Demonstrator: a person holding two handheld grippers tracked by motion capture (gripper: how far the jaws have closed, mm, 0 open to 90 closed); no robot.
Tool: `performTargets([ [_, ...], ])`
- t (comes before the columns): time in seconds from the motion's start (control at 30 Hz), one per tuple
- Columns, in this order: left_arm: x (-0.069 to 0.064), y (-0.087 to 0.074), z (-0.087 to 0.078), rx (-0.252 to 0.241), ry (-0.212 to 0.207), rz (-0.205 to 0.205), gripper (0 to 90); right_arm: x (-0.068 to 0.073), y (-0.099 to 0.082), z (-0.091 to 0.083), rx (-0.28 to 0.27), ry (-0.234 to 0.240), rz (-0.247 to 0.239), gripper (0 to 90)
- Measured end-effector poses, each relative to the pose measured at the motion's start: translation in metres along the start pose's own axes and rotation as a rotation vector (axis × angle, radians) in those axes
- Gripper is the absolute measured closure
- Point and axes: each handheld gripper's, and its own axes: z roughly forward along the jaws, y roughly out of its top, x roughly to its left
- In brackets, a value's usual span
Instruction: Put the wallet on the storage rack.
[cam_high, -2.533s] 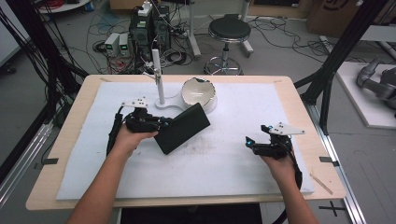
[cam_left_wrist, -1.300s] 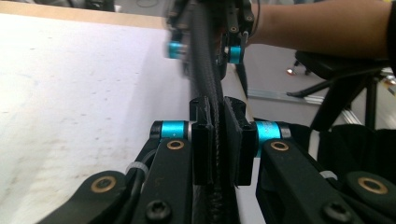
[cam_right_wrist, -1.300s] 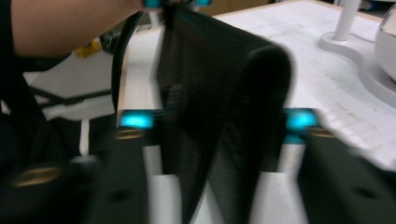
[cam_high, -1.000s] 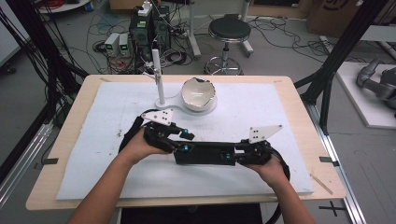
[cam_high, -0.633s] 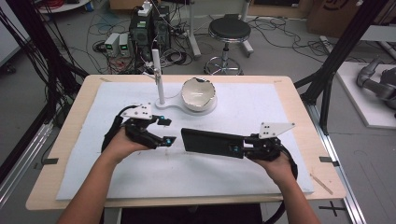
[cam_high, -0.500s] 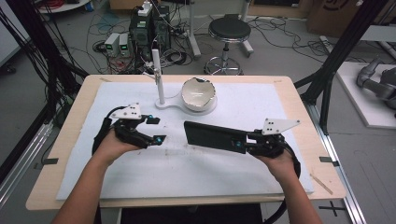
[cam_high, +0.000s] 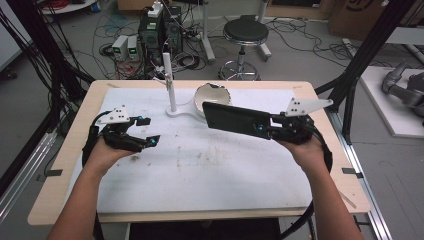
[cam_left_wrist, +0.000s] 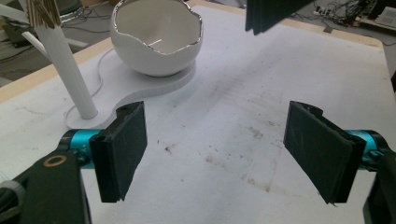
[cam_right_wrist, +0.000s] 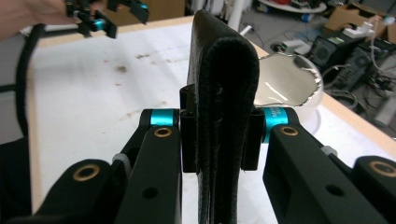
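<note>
My right claw (cam_high: 263, 129) is clamped on one end of a flat black leather case, probably a wallet or folded pouch (cam_high: 234, 119); in the right gripper view its rounded edge (cam_right_wrist: 223, 93) stands upright between the two pads, which press it from both sides. From above I see the case held clear of the surface, stretching from the claw toward the middle of the table, its far end reaching up beside the white egg-shaped bowl (cam_high: 210, 95). My left claw (cam_high: 145, 141) hangs over the left part of the surface with its jaws spread wide and nothing between them; in the left gripper view the two black pads (cam_left_wrist: 122, 149) stand well apart over the stained white mat (cam_left_wrist: 243, 116). Beyond them I see the bowl (cam_left_wrist: 159, 39) with its jagged silver rim sitting on a flat white base (cam_left_wrist: 154, 86), and a white upright post (cam_left_wrist: 65, 70) rising from the same base just beside it. The mat covers most of the wooden surface (cam_high: 75, 135), and a corner of the black case (cam_left_wrist: 273, 14) hangs in at the top of that view.
</note>
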Motion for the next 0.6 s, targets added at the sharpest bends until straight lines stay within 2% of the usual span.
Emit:
performTargets([
  [0.17, 0.001, -0.001, 0.000, -0.006, -0.001, -0.011, 21.7, -0.010, 0.033, 0.004, 0.071, -0.037, -0.035, 75.7],
  [0.3, 0.002, -0.002, 0.000, -0.021, -0.019, -0.019, 21.6, -0.016, 0.057, 0.011, 0.120, -0.038, -0.054, 75.7],
  [0.47, 0.001, -0.001, 0.001, -0.027, -0.021, -0.016, 21.6, -0.025, 0.082, 0.029, 0.209, -0.058, -0.071, 75.7],
  [0.6, 0.001, -0.001, 0.001, -0.025, -0.022, -0.021, 21.6, -0.030, 0.093, 0.045, 0.269, -0.073, -0.079, 75.6],
])
